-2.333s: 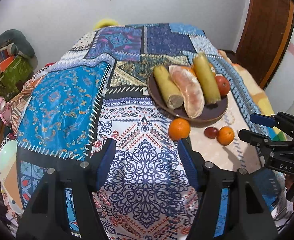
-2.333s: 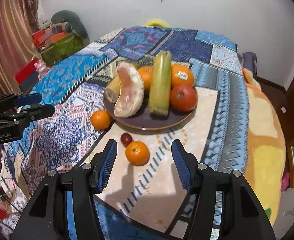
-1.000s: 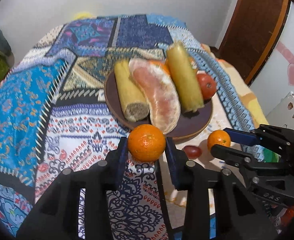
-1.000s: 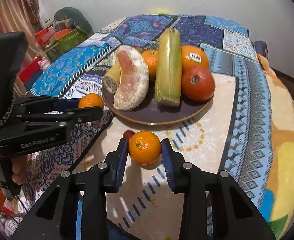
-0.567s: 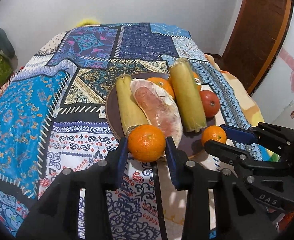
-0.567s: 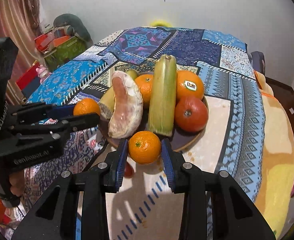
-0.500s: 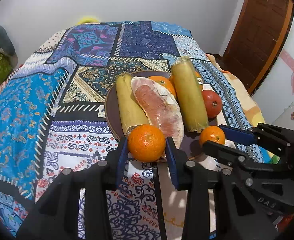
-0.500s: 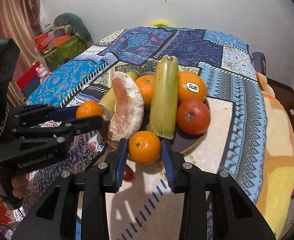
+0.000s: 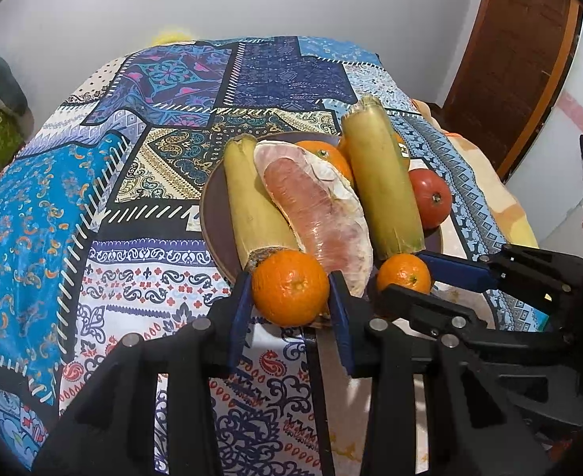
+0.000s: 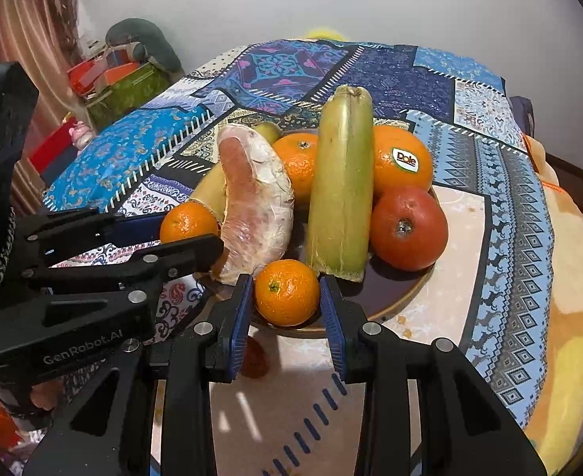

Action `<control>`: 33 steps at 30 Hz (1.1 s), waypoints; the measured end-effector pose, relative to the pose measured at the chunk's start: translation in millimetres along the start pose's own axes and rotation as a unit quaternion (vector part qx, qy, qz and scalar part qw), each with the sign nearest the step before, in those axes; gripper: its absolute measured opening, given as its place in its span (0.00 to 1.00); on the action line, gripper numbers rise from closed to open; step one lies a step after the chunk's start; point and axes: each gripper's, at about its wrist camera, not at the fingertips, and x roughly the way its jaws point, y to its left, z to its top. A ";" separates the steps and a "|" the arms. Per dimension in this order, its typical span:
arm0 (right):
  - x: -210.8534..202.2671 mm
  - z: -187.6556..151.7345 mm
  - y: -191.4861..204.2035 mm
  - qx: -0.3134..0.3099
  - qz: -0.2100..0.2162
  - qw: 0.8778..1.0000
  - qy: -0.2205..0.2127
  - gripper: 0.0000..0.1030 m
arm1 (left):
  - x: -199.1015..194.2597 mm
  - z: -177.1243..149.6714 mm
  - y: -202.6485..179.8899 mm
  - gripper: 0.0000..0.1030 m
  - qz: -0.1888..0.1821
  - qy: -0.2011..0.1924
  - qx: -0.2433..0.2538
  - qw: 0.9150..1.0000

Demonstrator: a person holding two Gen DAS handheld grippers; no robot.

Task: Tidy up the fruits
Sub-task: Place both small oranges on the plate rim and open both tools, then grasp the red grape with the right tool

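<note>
Fruits crowd the dark plate (image 10: 402, 301): two pale green stalks, a peeled pomelo wedge (image 10: 257, 202), a stickered orange (image 10: 402, 158), a second orange behind the wedge, and a red fruit (image 10: 408, 228). The left gripper (image 9: 290, 297) has a mandarin (image 9: 290, 287) between its blue pads, both pads against the peel, though its jaws have just been easing apart a little. Just beyond its fingertips lie the cut end of the left stalk (image 9: 256, 206) and the wedge. The right gripper (image 10: 286, 305) is clamped on a smaller mandarin (image 10: 287, 292), held at the plate's near rim; ahead of its fingertips stands the taller stalk (image 10: 343, 182). Below its left finger a small dark-red fruit (image 10: 254, 353) lies on the patterned cloth (image 10: 501, 238), mostly hidden, possibly a plum.
</note>
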 end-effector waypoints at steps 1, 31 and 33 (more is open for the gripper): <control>0.2 0.3 -0.1 0.000 0.001 1.000 0.000 0.31 | -0.3 0.2 0.8 0.39 0.001 0.000 -0.002 1.000; -19.6 -29.7 9.4 -0.012 -0.002 1.000 0.025 0.43 | -77.8 -54.2 39.8 0.56 0.033 -0.018 -0.029 0.999; -12.6 -30.2 10.3 -0.011 0.007 0.999 0.034 0.43 | -76.0 -61.2 43.7 0.56 0.037 -0.011 -0.032 0.999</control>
